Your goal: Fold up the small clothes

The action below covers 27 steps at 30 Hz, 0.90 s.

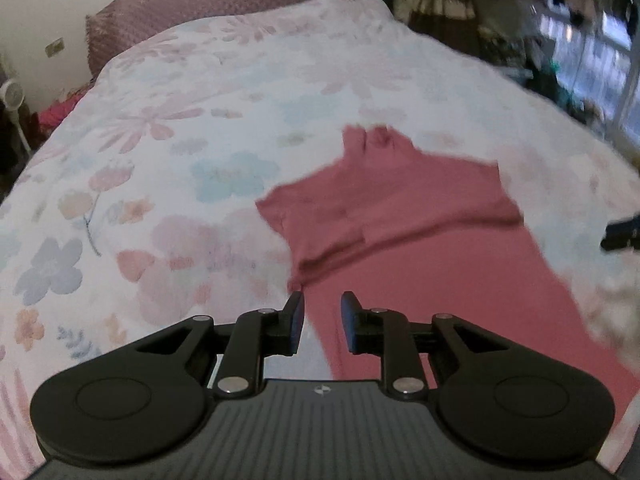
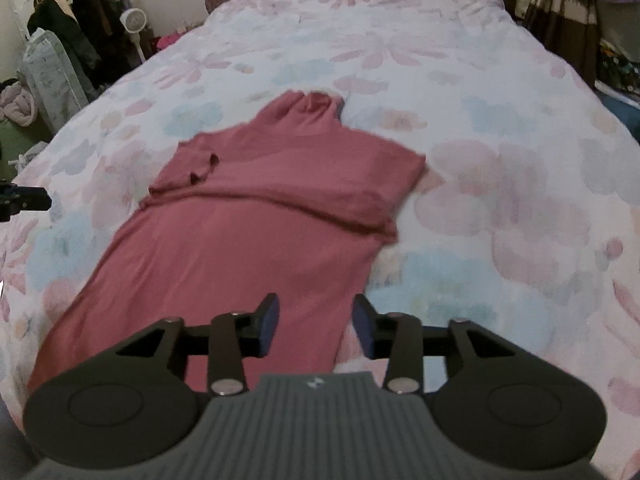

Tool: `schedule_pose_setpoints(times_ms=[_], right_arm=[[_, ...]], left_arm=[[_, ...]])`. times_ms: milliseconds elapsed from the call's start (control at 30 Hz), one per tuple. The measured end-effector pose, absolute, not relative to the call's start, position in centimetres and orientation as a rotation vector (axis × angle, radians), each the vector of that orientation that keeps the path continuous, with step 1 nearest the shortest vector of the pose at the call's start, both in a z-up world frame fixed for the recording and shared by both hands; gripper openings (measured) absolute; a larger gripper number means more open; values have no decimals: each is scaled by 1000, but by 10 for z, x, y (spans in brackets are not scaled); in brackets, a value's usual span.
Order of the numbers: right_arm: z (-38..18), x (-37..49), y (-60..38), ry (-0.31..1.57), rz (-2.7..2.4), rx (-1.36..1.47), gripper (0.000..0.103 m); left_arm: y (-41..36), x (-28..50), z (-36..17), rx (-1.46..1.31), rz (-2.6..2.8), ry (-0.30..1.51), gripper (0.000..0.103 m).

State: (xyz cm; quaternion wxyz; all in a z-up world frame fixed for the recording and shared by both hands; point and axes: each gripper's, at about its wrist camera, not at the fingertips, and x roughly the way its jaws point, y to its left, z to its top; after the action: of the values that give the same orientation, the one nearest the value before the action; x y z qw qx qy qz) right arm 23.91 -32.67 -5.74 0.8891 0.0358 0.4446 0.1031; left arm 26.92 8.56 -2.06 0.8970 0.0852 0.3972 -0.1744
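1. My left hand-held gripper [image 1: 320, 322]: jaws parted, nothing between the pads, hanging above the near left edge of the pink turtleneck top [image 1: 420, 240]. Released.
2. My right hand-held gripper [image 2: 316, 326]: jaws parted wider, also empty, above the near right edge of the same top [image 2: 256, 240]. Released.
3. The top lies flat on the bed's floral duvet [image 2: 500, 140], collar pointing away from me, hem end toward me. Both sleeves appear folded in across the chest, making a band across the body; I judge the sleeve fold is done and the lengthwise fold is not.
4. Why placed so: laid lengthwise between my two hands, each side edge sits under its own gripper, which suits lifting the hem end toward the collar.
5. The right view alone shows the left sleeve's cuff [image 2: 204, 170] lying on the chest, the far-right shoulder corner, and a clothes rack [image 2: 88, 12] and fan [image 2: 134, 20] beside the bed.
6. The left view alone shows the purple pillow [image 1: 224, 4] at the head; it is more blurred.
7. Each view catches a dark piece at its edge, probably the other gripper.
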Motion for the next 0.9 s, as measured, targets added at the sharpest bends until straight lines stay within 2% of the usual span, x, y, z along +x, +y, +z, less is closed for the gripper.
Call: schedule_pose_setpoints(times_ms=[100, 233, 333, 400, 600, 700, 900], right_arm=[[-46, 262, -324, 892, 241, 59, 46], [-37, 310, -321, 857, 252, 41, 50], [-39, 359, -316, 858, 247, 24, 45], [-46, 398, -314, 872, 250, 43, 38], [-75, 510, -329, 883, 250, 218, 36], [-97, 556, -333, 886, 237, 303, 32], [-140, 623, -330, 910, 238, 386, 31]], left_arm=[[84, 294, -12, 109, -372, 800, 33], [71, 340, -10, 105, -386, 778, 36], [59, 387, -18, 105, -400, 781, 37], [51, 421, -26, 91, -411, 794, 37], [35, 514, -66, -33, -468, 820, 37], [29, 547, -93, -119, -475, 859, 37], [13, 593, -139, -249, -489, 928, 37]])
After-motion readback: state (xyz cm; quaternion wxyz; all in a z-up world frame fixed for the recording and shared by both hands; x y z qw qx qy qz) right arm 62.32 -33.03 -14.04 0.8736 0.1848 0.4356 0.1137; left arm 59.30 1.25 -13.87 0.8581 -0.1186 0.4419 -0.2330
